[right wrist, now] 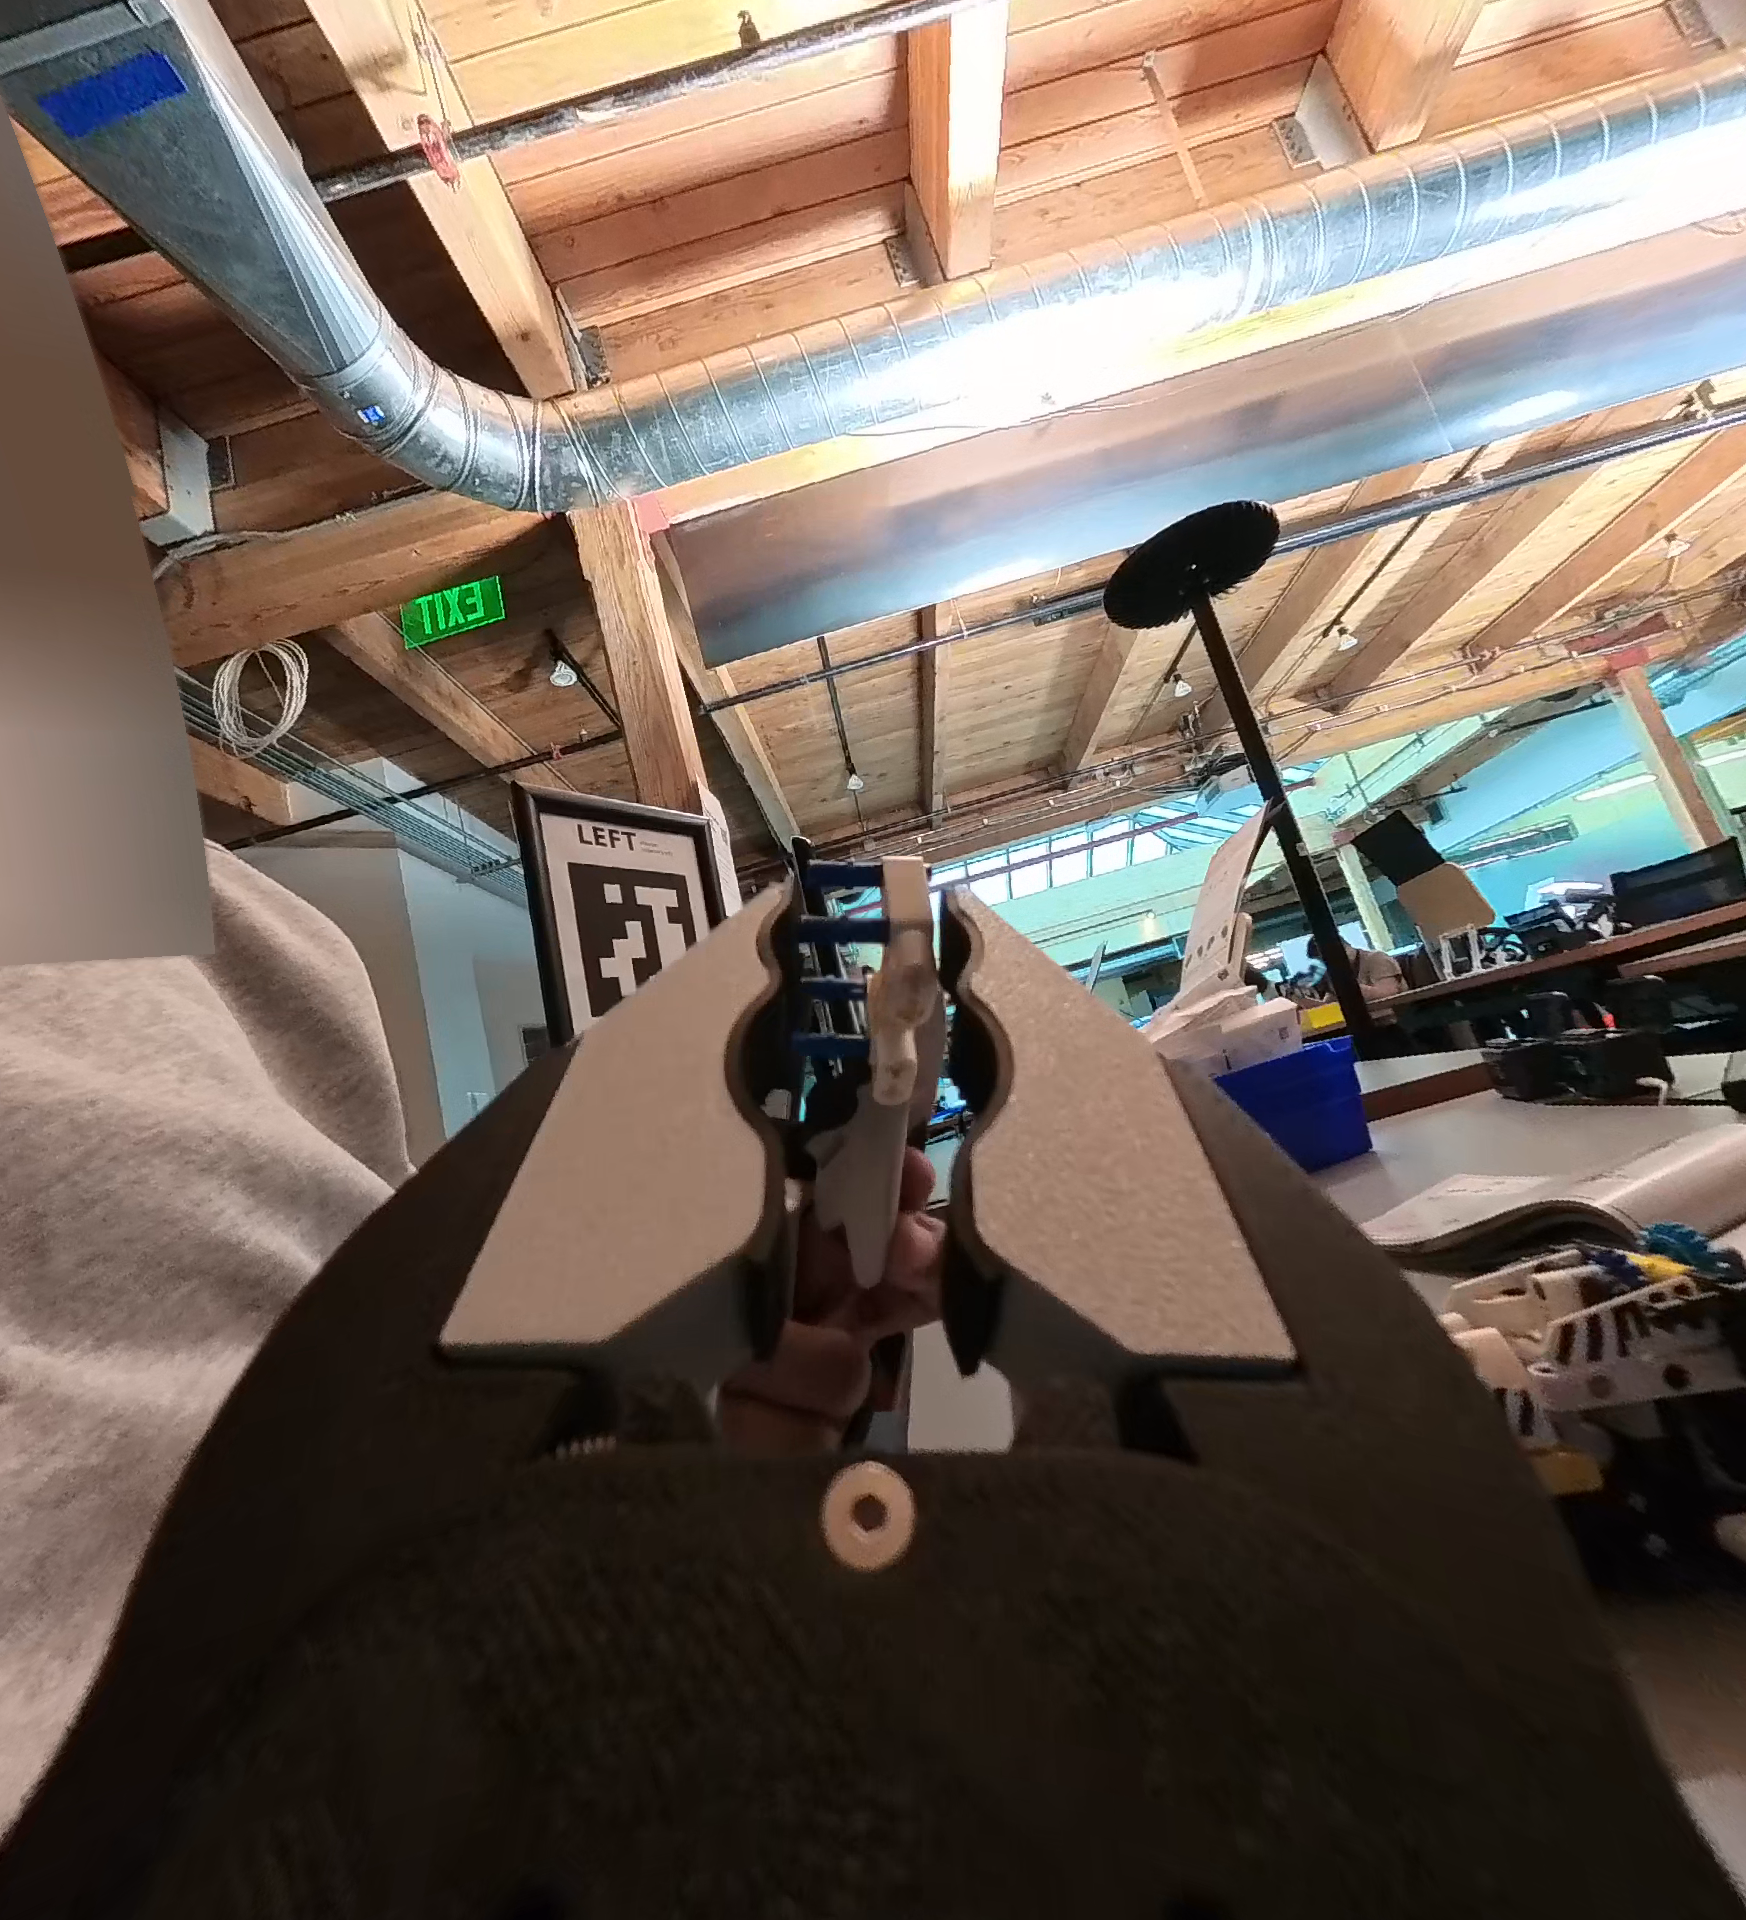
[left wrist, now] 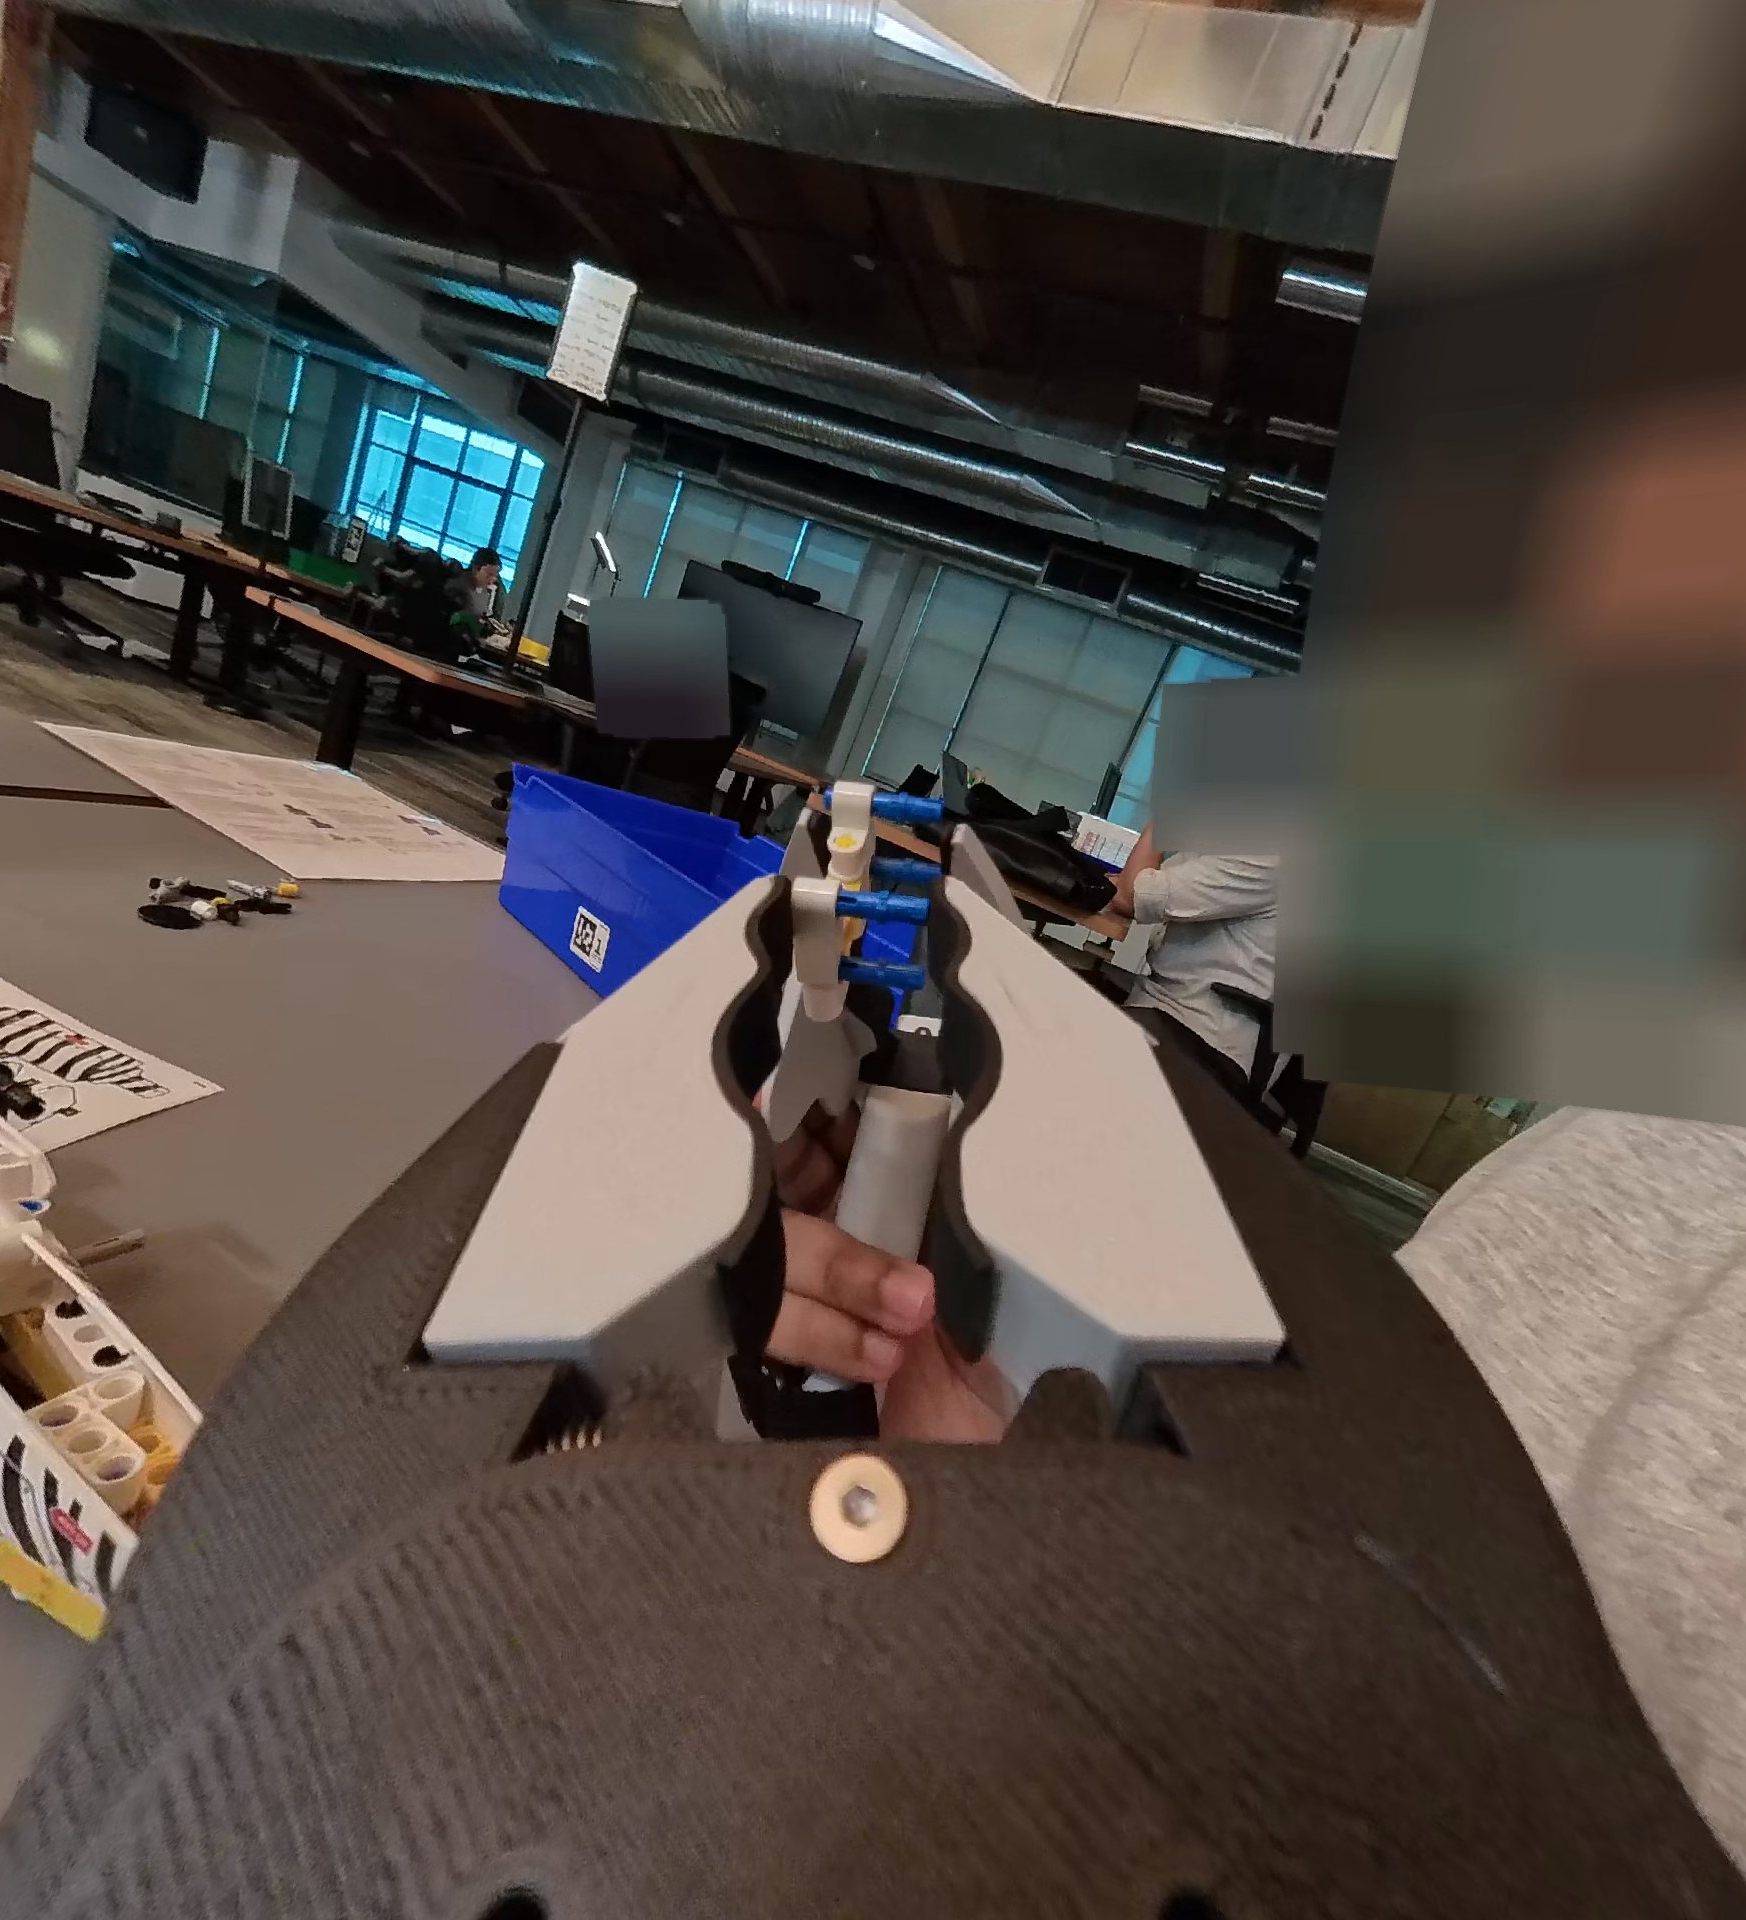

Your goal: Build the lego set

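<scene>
The lego piece [left wrist: 815, 909], a pale beam with four blue pins [left wrist: 884, 906] sticking out of one side, is up in the air in front of your chest, well above the surface [left wrist: 360, 1039]. Your two grippers point at each other with the piece between them.

Your right gripper [right wrist: 869, 899] is closed around it: in the right wrist view the beam lies against one pad and the pin ends reach the other. Your left gripper [left wrist: 864, 894] is narrowed around the same piece, but I cannot tell whether its pads actually press on it. Through that gap you can see your hand [left wrist: 848, 1309] wrapped around the other gripper's grey handle. A black-and-white marker plate [right wrist: 630, 914] stands just behind the piece in the right wrist view.

A blue bin [left wrist: 630, 883] stands on the surface beyond the grippers. To your left lie printed sheets [left wrist: 277, 800], a few small dark loose parts [left wrist: 214, 904] and a zebra-striped box [left wrist: 17, 1455] holding pale beams. To your right sit an open booklet [right wrist: 1627, 1174] and a partly built striped model [right wrist: 1627, 1340]. Your grey sweatshirt [left wrist: 1627, 1351] fills the edge of both views.
</scene>
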The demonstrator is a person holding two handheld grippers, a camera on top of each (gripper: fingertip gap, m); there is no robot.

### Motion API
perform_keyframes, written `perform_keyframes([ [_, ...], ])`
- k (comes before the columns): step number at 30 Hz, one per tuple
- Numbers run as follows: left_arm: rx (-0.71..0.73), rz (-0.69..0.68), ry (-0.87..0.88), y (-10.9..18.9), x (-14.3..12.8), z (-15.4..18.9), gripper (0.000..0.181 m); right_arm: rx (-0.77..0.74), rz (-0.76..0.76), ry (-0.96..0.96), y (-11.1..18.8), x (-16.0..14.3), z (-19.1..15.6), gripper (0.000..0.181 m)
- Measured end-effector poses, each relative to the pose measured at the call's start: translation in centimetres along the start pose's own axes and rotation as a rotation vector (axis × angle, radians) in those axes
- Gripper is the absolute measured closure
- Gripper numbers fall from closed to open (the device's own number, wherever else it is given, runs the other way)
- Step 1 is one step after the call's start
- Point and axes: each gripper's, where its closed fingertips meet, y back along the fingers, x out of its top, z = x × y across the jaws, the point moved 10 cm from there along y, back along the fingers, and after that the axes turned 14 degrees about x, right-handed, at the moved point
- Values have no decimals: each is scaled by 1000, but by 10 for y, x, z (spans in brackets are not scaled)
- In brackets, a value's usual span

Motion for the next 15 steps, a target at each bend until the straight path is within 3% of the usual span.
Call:
perform_keyframes([
  [15,-40,-65,42,2,-8,-5,159,13,41,-54,3,-3,3,158],
])
